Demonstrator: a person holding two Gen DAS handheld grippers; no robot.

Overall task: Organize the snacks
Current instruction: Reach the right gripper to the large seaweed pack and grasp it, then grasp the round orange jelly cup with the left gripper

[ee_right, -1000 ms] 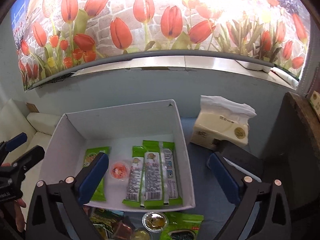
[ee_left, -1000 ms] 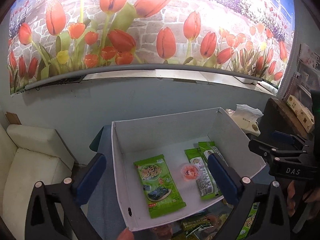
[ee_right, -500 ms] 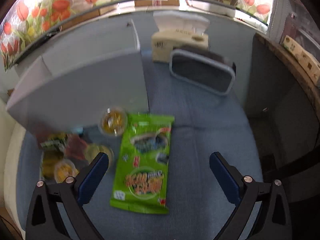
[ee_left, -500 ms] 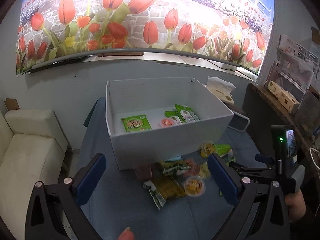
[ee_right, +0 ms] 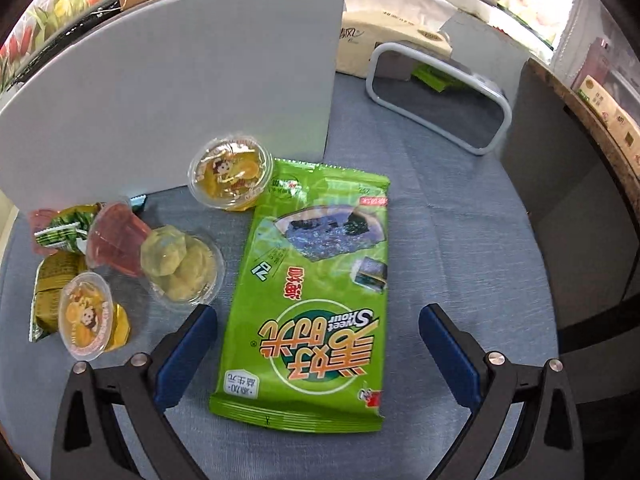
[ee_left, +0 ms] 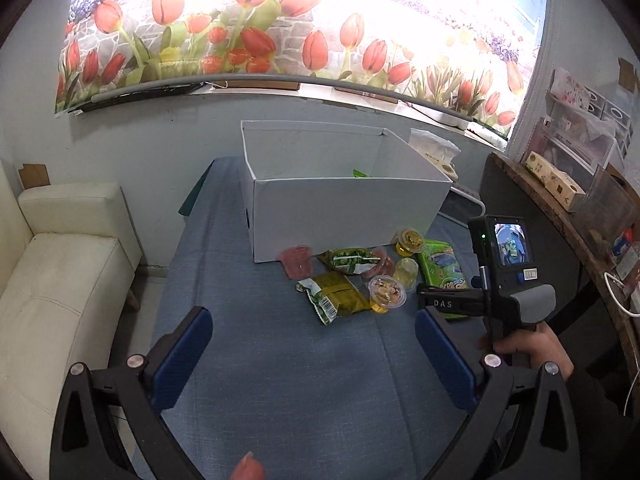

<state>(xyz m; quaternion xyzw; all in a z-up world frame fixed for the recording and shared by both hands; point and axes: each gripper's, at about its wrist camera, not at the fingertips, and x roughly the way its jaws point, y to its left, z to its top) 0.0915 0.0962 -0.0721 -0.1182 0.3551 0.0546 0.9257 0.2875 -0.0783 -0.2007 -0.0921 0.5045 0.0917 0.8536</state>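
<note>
A white box (ee_left: pixel 344 208) stands on the blue cloth; its near wall (ee_right: pixel 172 92) fills the top left of the right wrist view. A large green seaweed packet (ee_right: pixel 316 304) lies flat between the blue fingers of my open right gripper (ee_right: pixel 318 354), which hovers just above its near end. To its left sit jelly cups (ee_right: pixel 230 174), a red cup (ee_right: pixel 116 240) and small green packets (ee_right: pixel 56 280). The same loose snacks (ee_left: pixel 360 280) show in the left wrist view. My left gripper (ee_left: pixel 312 360) is open and empty, well back from them.
A tissue pack (ee_right: pixel 392 44) and a grey-rimmed basket (ee_right: pixel 440 100) sit right of the box. A dark wooden shelf (ee_left: pixel 560 208) borders the right side, a cream sofa (ee_left: pixel 60 272) the left. A hand (ee_left: pixel 524 344) holds the right gripper's handle.
Both grippers have pulled back from over the box and come down. The right one has dropped close over the green seaweed packet; the left now looks at the box from farther away.
</note>
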